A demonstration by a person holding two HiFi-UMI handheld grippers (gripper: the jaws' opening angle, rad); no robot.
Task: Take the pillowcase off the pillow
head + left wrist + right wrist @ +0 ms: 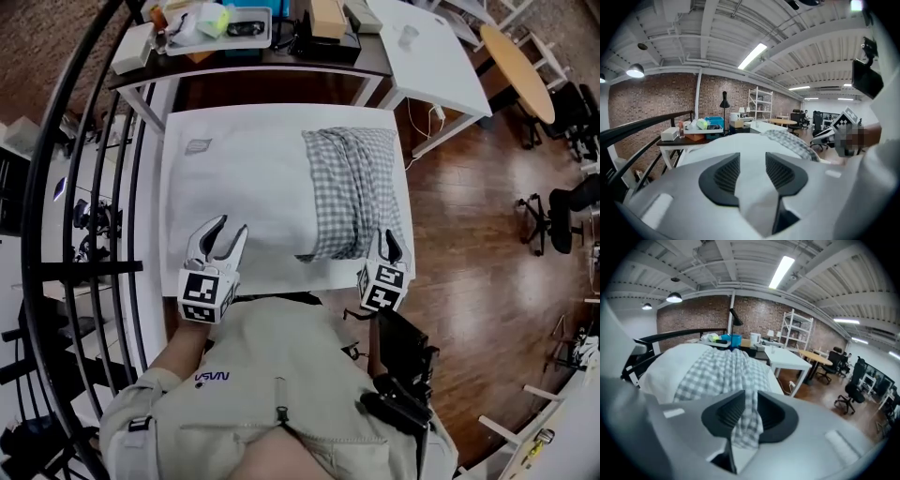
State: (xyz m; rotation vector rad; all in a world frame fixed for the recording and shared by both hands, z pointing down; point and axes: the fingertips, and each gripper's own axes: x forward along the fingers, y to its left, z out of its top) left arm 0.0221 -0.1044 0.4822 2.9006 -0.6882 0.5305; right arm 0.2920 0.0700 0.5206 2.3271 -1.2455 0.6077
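Observation:
A big white pillow (pixel 253 197) lies flat in front of me. The grey-and-white checked pillowcase (pixel 352 187) is bunched in folds over its right part, down to the near edge. My left gripper (pixel 218 236) stands open at the pillow's near left edge, with bare white pillow (pixel 750 154) between its jaws. At the near right corner my right gripper (pixel 388 246) is open too. A strip of the checked pillowcase (pixel 749 420) hangs loosely between its jaws, and the rest of the pillowcase (pixel 722 371) runs on ahead over the pillow.
Behind the pillow stands a dark table (pixel 281 58) loaded with boxes and a tray. A white table (pixel 431 56) and a round wooden table (pixel 520 70) stand at the back right. A black railing (pixel 84 187) runs along the left. Office chairs (pixel 572 202) stand on the wooden floor (pixel 469 244) at right.

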